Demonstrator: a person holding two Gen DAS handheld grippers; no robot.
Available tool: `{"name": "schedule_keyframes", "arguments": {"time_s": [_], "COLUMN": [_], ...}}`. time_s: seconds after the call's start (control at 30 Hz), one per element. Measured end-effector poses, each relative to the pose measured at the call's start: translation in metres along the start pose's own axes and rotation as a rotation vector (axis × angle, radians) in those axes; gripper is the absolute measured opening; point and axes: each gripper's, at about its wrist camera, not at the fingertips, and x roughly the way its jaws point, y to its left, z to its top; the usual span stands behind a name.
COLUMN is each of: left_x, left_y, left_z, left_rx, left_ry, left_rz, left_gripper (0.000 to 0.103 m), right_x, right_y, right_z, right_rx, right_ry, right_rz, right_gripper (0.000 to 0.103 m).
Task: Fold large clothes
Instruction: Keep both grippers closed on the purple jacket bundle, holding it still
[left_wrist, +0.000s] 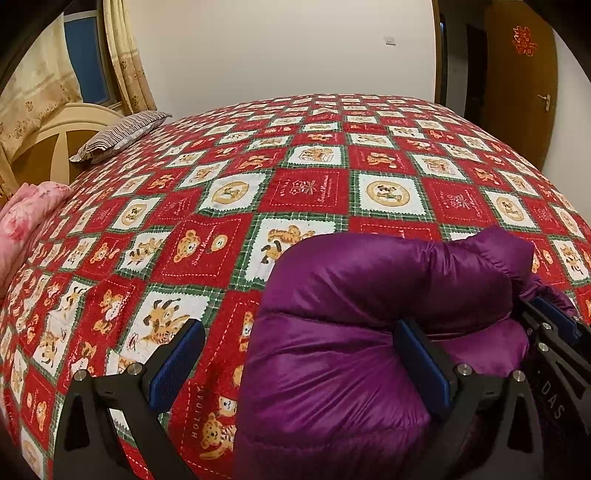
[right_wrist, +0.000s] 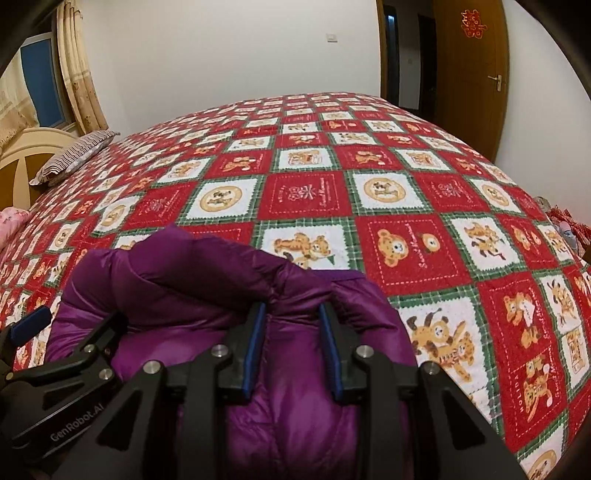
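Two black two-finger grippers with blue pads work on one padded purple down jacket (left_wrist: 369, 314), which lies bunched on the near part of a bed covered by a red, white and green checked bedspread printed with bears (left_wrist: 258, 177).

Left gripper (left_wrist: 299, 365): the jaws stand wide apart. The left pad sits over bare bedspread, just beside the jacket's left edge. The right pad (left_wrist: 421, 362) lies against the jacket's glossy surface. A broad lobe of the jacket fills part of the gap, but the pads do not pinch it; the gripper is released.

Right gripper (right_wrist: 293, 347): the jaws are drawn close together, and a raised ridge of purple fabric runs between the two pads (right_wrist: 255, 347). Both pads press on this ridge, so the gripper is clenched on the jacket. In the right wrist view the left gripper appears at the jacket's left side.

Jacket: a folded, puffy section is humped along its far side. The bedspread beyond it is flat.

Reference items beyond the jacket, at the far left of the bed: a striped grey pillow (left_wrist: 122, 134), a pink floral cushion (left_wrist: 26, 210) and a cream headboard (left_wrist: 55, 133). A brown wooden door (right_wrist: 469, 74) stands past the bed's far right corner.
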Motion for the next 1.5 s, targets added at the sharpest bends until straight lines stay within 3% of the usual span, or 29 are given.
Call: {"name": "schedule_keyframes", "arguments": {"time_s": [1.5], "left_x": [0.008], "left_y": [-0.006], "left_z": [-0.003], "left_rx": [0.013], "left_ry": [0.001], "left_rz": [0.034], "left_gripper": [0.102], "right_x": [0.011], "right_y": [0.004], "right_z": [-0.003], "right_rx": [-0.026], "right_ry": [0.007], "right_rz": [-0.03], "right_gripper": [0.034]}}
